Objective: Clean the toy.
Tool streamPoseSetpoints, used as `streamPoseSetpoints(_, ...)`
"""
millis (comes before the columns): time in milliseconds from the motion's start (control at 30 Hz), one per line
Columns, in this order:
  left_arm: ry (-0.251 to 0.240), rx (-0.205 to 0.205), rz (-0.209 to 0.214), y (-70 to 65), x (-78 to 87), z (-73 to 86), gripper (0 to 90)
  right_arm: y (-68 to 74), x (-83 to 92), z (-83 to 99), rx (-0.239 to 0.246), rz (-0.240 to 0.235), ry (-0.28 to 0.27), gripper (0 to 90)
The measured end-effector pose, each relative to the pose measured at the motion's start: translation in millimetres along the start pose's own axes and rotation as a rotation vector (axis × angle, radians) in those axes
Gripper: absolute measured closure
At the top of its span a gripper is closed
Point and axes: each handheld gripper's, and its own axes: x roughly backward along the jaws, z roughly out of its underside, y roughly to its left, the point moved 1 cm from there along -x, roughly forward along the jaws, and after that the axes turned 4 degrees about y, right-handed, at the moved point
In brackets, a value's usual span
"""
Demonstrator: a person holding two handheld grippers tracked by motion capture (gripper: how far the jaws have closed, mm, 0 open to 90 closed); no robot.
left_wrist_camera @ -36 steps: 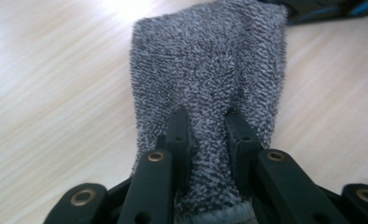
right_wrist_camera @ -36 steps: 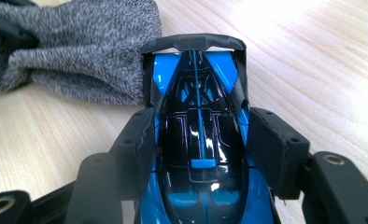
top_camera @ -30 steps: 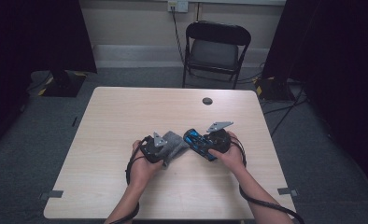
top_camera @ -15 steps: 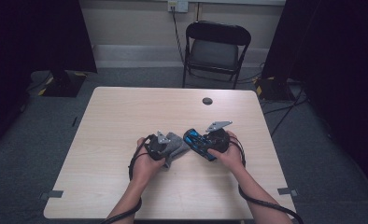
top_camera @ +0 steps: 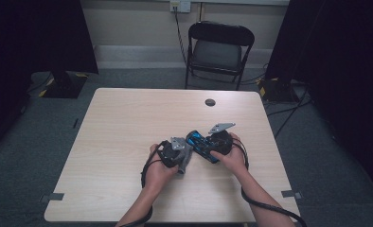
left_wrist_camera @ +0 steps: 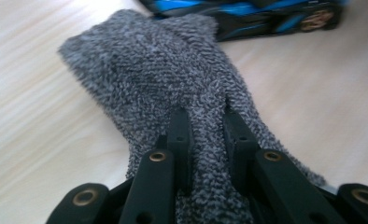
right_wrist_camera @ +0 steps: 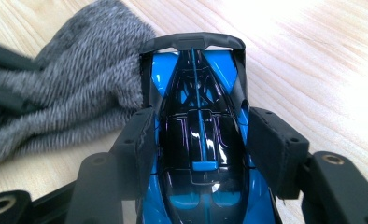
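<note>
Near the lower middle of the high view, two hands work close together on a pale wooden desk. The left gripper has just been closing, and its black jaws now pinch a fold of a grey knitted sock. In the left gripper view the sock runs from between the jaws at the bottom up toward the upper left of the frame, lying flat on the desk, with its far end touching or just beside the blue toy car at the top edge.

The right gripper is clamped on a blue and black toy race car. In the right gripper view the pads press on both flanks of the car at mid-body, and its rear wing points to the top of the frame. The sock lies at the left of that view, its edge against the car's wing end.

At the top of the high view, a black folding chair stands behind the desk. A small dark round grommet sits near the desk's far edge.
</note>
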Motion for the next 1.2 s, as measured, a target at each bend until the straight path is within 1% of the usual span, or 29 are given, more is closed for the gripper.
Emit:
streamPoseSetpoints(67,-0.007,0.005,0.035,-4.9,-0.4,-0.6,76.3,0.2,-0.1,-0.8,0.001,0.002,0.005,43.0)
streamPoseSetpoints(200,-0.022,-0.002,0.061,-14.7,-1.9,-1.1,76.4,0.7,-0.4,-1.7,-0.001,0.004,0.009,43.0)
streamPoseSetpoints(267,-0.024,-0.001,0.067,-15.7,-1.9,-1.2,76.5,0.9,-0.6,-1.9,-0.002,0.005,0.010,43.0)
streamPoseSetpoints(300,-0.032,-0.004,0.082,-18.7,-2.5,-1.2,76.5,0.9,-0.7,-2.0,-0.001,0.005,0.010,43.0)
streamPoseSetpoints(400,-0.044,-0.011,0.104,-26.7,-3.4,-1.2,76.5,1.0,-0.9,-2.6,-0.003,0.006,0.013,43.0)
streamPoseSetpoints(433,-0.044,-0.011,0.104,-26.7,-3.4,-1.2,76.5,1.0,-0.9,-2.6,-0.003,0.006,0.013,43.0)
streamPoseSetpoints(467,-0.048,-0.022,0.114,-32.2,-4.1,-1.9,76.5,1.1,-1.1,-2.8,0.000,0.008,0.013,43.0)
streamPoseSetpoints(567,-0.050,-0.025,0.125,-35.8,-4.5,-2.6,76.5,1.3,-1.0,-2.6,-0.004,0.009,0.013,43.0)
streamPoseSetpoints(600,-0.053,-0.035,0.137,-40.1,-5.2,-3.3,76.5,1.4,-0.9,-2.6,-0.005,0.009,0.013,43.0)
streamPoseSetpoints(633,-0.053,-0.035,0.137,-40.1,-5.2,-3.3,76.5,1.4,-0.9,-2.6,-0.005,0.009,0.013,43.0)
streamPoseSetpoints(667,-0.058,-0.033,0.147,-42.6,-5.8,-3.7,76.5,1.4,-0.9,-2.5,-0.006,0.009,0.013,43.0)
streamPoseSetpoints(700,-0.060,-0.037,0.147,-45.6,-6.3,-4.3,76.5,1.3,-1.0,-3.0,-0.004,0.009,0.015,43.0)
streamPoseSetpoints(900,-0.067,-0.044,0.163,-51.4,-7.3,-5.2,76.5,1.4,-1.0,-3.8,-0.006,0.009,0.022,43.0)
streamPoseSetpoints(933,-0.070,-0.048,0.179,-55.1,-7.6,-5.8,76.5,1.1,-0.9,-3.8,-0.007,0.007,0.023,43.0)
streamPoseSetpoints(967,-0.070,-0.048,0.179,-55.1,-7.6,-5.8,76.5,1.1,-0.9,-3.8,-0.007,0.007,0.023,43.0)
streamPoseSetpoints(1033,-0.074,-0.055,0.199,-60.9,-8.7,-7.0,76.5,1.3,-0.9,-3.9,-0.006,0.009,0.023,43.0)
streamPoseSetpoints(1100,-0.080,-0.065,0.199,-64.1,-9.5,-7.7,76.5,1.5,-1.0,-3.6,-0.006,0.010,0.021,43.0)
streamPoseSetpoints(1133,-0.081,-0.063,0.206,-65.3,-9.7,-8.1,76.5,1.3,-1.1,-3.4,-0.006,0.009,0.018,43.0)
streamPoseSetpoints(1200,-0.077,-0.072,0.210,-66.7,-9.7,-8.7,76.5,1.2,-1.1,-3.3,-0.007,0.009,0.016,43.0)
